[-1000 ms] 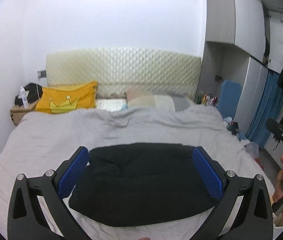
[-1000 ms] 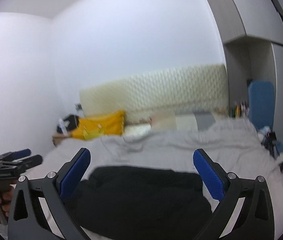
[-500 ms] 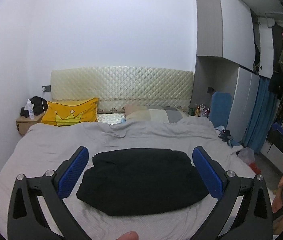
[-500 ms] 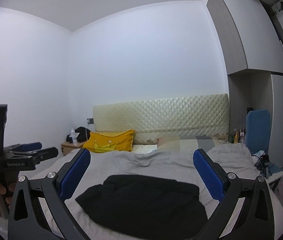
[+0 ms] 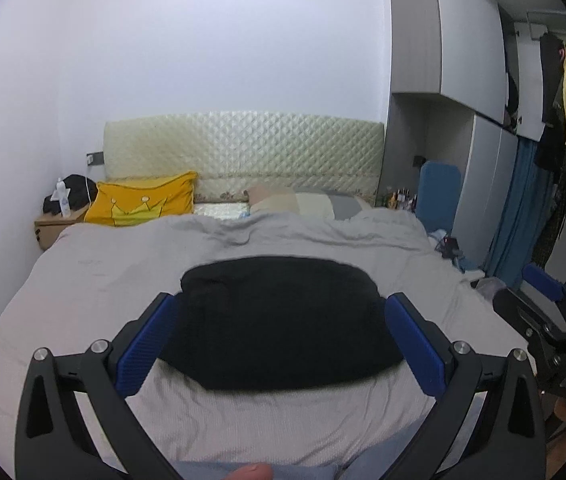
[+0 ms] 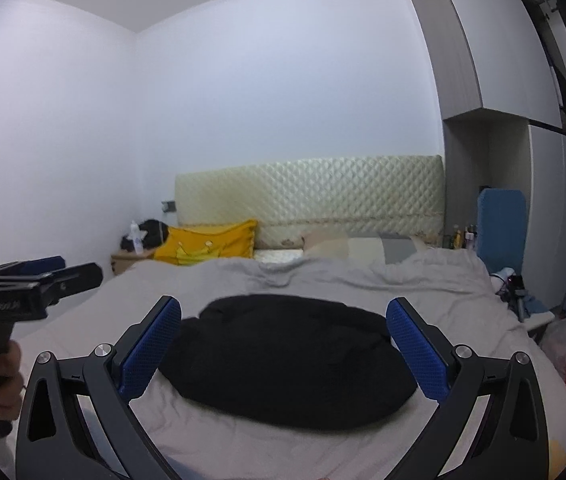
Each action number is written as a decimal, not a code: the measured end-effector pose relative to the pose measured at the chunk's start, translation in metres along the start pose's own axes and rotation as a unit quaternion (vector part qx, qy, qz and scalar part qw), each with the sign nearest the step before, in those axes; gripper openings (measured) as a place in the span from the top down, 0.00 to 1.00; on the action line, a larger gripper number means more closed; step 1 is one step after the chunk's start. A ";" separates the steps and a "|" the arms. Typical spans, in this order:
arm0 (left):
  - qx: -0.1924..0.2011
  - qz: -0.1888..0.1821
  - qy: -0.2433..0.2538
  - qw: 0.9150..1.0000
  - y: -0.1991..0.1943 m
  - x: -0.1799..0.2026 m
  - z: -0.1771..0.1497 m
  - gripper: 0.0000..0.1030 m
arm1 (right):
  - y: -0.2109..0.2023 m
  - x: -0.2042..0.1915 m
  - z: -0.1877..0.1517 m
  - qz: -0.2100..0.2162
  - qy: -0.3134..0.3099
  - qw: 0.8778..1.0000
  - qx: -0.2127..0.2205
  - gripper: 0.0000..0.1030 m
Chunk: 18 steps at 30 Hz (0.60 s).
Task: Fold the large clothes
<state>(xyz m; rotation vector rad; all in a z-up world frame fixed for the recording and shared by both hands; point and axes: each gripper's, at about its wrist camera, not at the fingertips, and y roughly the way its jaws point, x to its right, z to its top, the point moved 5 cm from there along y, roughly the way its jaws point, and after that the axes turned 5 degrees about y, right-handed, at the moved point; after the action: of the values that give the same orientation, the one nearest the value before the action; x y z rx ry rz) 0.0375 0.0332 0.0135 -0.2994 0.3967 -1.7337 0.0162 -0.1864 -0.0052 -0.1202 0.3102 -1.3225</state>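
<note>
A black garment (image 5: 283, 320), lying bundled at lower centre of the frame on the grey bed (image 5: 83, 280), is judged soft, limp and best taken by an outer edge, while both the left claw (image 5: 283, 344) and right claw (image 6: 283, 348) are held wide apart and empty; no writing can be clearly read.

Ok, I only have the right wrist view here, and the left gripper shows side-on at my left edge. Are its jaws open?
Observer: Yes. Its own camera shows the left gripper wide open, with nothing clamped.
Operator: Is it touching the black garment?
Observer: Contact is unclear. The black garment lies bundled on the grey bedcover, framed between the blue pads.
Operator: Anything else I miss?
Observer: A fingertip pokes in at the bottom edge, over light blue fabric.
</note>
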 end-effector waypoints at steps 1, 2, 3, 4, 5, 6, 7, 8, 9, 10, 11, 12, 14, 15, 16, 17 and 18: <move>-0.008 0.003 -0.004 1.000 0.005 -0.001 -0.006 0.00 | 0.001 0.001 -0.004 -0.001 0.002 1.000 -0.004 0.00; -0.015 0.005 -0.008 1.000 0.008 -0.002 -0.010 0.00 | 0.003 0.003 -0.009 -0.002 0.007 1.000 -0.010 0.00; -0.021 0.005 -0.013 1.000 0.011 -0.003 -0.014 0.00 | 0.005 0.004 -0.014 -0.006 0.011 1.000 -0.017 0.00; -0.029 0.005 -0.020 0.999 0.016 -0.006 -0.019 0.00 | 0.004 0.005 -0.019 -0.009 0.011 1.000 -0.021 0.00; -0.032 0.005 -0.024 0.999 0.016 -0.007 -0.022 0.00 | 0.005 0.006 -0.023 -0.011 0.009 1.000 -0.026 0.00; -0.035 0.007 -0.028 0.999 0.017 -0.008 -0.026 0.00 | 0.005 0.007 -0.028 -0.012 0.007 0.999 -0.031 0.00; -0.038 0.011 -0.031 0.999 0.018 -0.010 -0.029 0.00 | 0.005 0.008 -0.031 -0.012 0.007 0.999 -0.032 0.00; -0.040 0.016 -0.032 0.999 0.018 -0.011 -0.033 0.00 | 0.004 0.008 -0.034 -0.010 0.005 0.999 -0.033 0.00; -0.044 0.020 -0.030 0.998 0.019 -0.012 -0.036 0.00 | 0.004 0.009 -0.036 -0.011 0.002 0.999 -0.035 0.00; -0.049 0.023 -0.026 0.998 0.021 -0.013 -0.039 0.00 | 0.003 0.009 -0.038 -0.015 0.001 0.999 -0.036 0.00; -0.052 0.025 -0.024 0.998 0.022 -0.012 -0.042 0.00 | 0.003 0.012 -0.040 -0.023 0.002 0.999 -0.035 0.00; -0.055 0.028 -0.023 0.998 0.023 -0.012 -0.045 0.00 | 0.002 0.013 -0.042 -0.027 0.004 0.999 -0.034 0.00; -0.063 0.029 -0.025 0.997 0.026 -0.014 -0.050 0.00 | 0.001 0.014 -0.046 -0.031 0.008 0.999 -0.034 0.00; -0.067 0.028 -0.031 0.997 0.027 -0.016 -0.052 0.00 | 0.002 0.015 -0.048 -0.033 0.013 0.999 -0.036 0.00; -0.069 0.026 -0.035 0.997 0.028 -0.017 -0.053 0.00 | 0.002 0.016 -0.050 -0.033 0.016 0.999 -0.037 0.00; -0.071 0.024 -0.039 0.996 0.029 -0.018 -0.055 0.00 | 0.004 0.015 -0.052 -0.033 0.018 0.999 -0.039 0.00; -0.072 0.023 -0.042 0.996 0.030 -0.019 -0.057 0.00 | 0.006 0.015 -0.053 -0.031 0.019 0.998 -0.042 0.00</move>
<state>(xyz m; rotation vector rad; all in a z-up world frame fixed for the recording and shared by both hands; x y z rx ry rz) 0.0440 0.0525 -0.0505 -0.4627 0.4654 -1.6444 0.0092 -0.1948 -0.0598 -0.1771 0.3960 -1.3756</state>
